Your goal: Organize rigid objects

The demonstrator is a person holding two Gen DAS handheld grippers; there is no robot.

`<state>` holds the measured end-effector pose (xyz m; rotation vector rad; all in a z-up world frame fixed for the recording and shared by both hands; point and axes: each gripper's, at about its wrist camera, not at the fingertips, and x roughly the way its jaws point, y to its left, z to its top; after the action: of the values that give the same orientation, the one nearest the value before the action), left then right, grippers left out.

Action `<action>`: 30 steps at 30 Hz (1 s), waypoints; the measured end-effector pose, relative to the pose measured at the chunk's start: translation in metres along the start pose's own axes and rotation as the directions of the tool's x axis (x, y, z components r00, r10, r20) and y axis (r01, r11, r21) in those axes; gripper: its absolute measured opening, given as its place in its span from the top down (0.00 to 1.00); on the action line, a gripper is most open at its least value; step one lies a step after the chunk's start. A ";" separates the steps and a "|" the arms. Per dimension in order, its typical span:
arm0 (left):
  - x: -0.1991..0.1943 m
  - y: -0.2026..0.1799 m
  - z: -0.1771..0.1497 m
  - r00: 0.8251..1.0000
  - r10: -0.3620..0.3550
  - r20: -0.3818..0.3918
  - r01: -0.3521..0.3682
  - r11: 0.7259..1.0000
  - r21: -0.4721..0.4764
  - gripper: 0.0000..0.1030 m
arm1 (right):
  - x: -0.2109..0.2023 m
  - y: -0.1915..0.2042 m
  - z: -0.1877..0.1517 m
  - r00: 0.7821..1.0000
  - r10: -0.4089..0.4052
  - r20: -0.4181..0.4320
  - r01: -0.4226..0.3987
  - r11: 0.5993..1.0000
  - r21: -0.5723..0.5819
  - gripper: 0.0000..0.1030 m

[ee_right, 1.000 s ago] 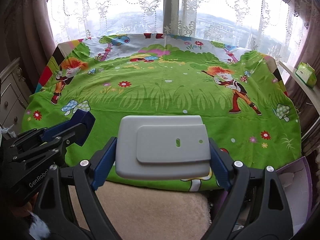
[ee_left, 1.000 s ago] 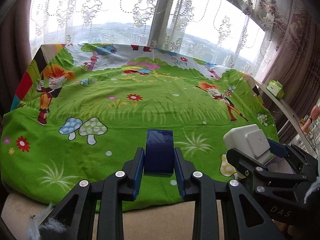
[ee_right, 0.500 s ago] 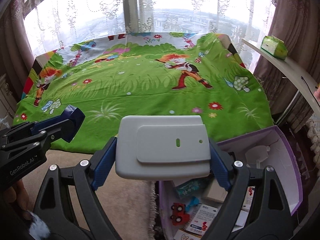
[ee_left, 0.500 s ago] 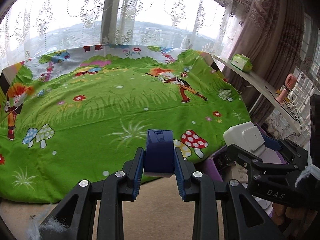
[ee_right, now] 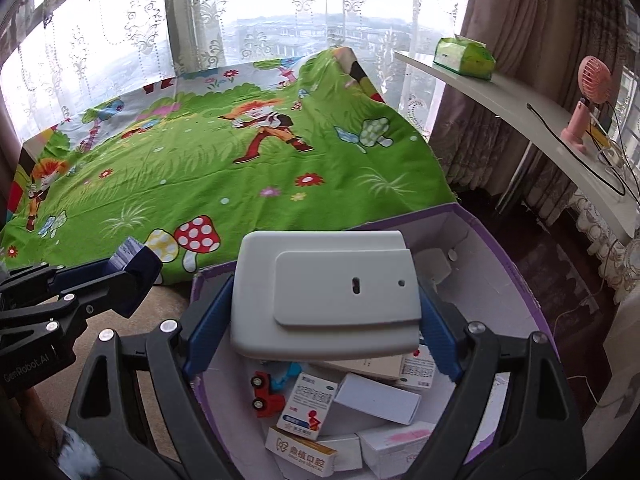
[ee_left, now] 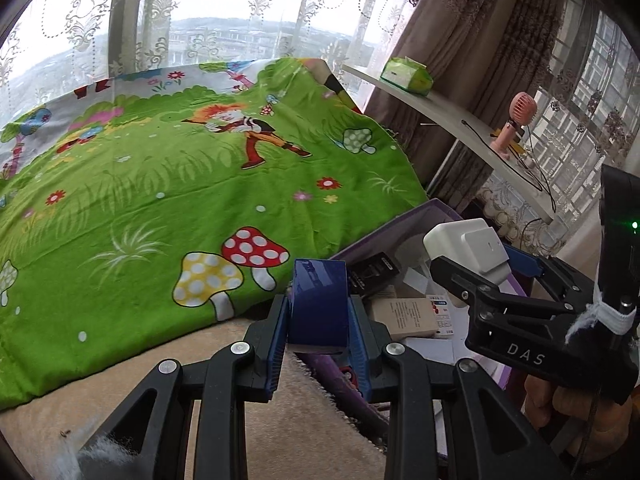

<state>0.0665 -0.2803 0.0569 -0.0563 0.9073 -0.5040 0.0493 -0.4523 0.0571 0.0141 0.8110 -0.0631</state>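
A: Two things are in hand. Start with the left wrist view?

B: There the left gripper point(ee_left: 319, 322) is closed on a dark blue box point(ee_left: 319, 300), pads flat against its two side faces, the box upright above the beige carpet point(ee_left: 256, 436), just left of the purple box point(ee_left: 432, 210). The surface is glossy, so I'd judge it slippery; it looks stiff and light, and the broad sides are the right place to hold it.

A: And the other hand, from that view?

B: The right gripper point(ee_left: 478, 258) is over the purple box with the white plastic piece point(ee_left: 466, 246) clamped in it. Past both lies the green cartoon sheet point(ee_left: 180, 184).

A: Now the right wrist view.

B: The right gripper point(ee_right: 320, 320) grips the white plastic piece point(ee_right: 324, 296) by its left and right edges, jaws spread wide. It's a flat shell with a raised panel, a slot and a small hole. I'd call it rigid and light for its size, with smooth edges that could slip if it tilts.

A: Where is it?

B: Directly above the purple box point(ee_right: 520, 276), over small cartons point(ee_right: 308, 406) and a red toy truck point(ee_right: 264, 394) lying inside. The left gripper point(ee_right: 132, 276) with the dark blue box point(ee_right: 134, 268) is off to the left, outside the wall.

A: Risks on release?

B: Probably little; hard plastic onto cardboard cartons. It may land tilted on the uneven pile.
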 end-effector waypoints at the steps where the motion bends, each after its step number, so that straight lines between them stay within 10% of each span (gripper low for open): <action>1: 0.002 -0.004 0.000 1.000 -0.013 -0.007 0.013 1.000 0.002 0.71 | -0.001 -0.005 -0.001 1.000 -0.009 -0.002 0.009 1.000 0.007 0.15; 9: 0.020 -0.025 0.001 0.987 -0.145 -0.068 0.144 0.989 -0.016 0.69 | -0.006 -0.037 -0.007 0.996 -0.081 -0.019 0.082 0.995 0.061 0.15; 14: 0.018 -0.027 0.000 0.981 -0.184 -0.063 0.182 0.983 -0.039 0.36 | -0.014 -0.048 -0.008 0.992 -0.127 -0.024 0.129 0.988 0.087 0.13; 23: 0.008 0.004 -0.036 0.953 -0.266 -0.142 0.220 0.936 -0.276 0.19 | -0.040 -0.054 -0.021 0.975 -0.204 -0.083 0.215 0.965 0.148 0.05; 30: 0.011 -0.015 -0.045 0.960 -0.226 -0.167 0.201 0.967 -0.154 0.06 | -0.054 -0.053 -0.041 0.975 -0.195 -0.107 0.210 0.967 0.148 0.05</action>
<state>0.0316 -0.2916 0.0243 -0.2371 1.1225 -0.6564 -0.0205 -0.5009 0.0689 0.0845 0.8954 -0.3224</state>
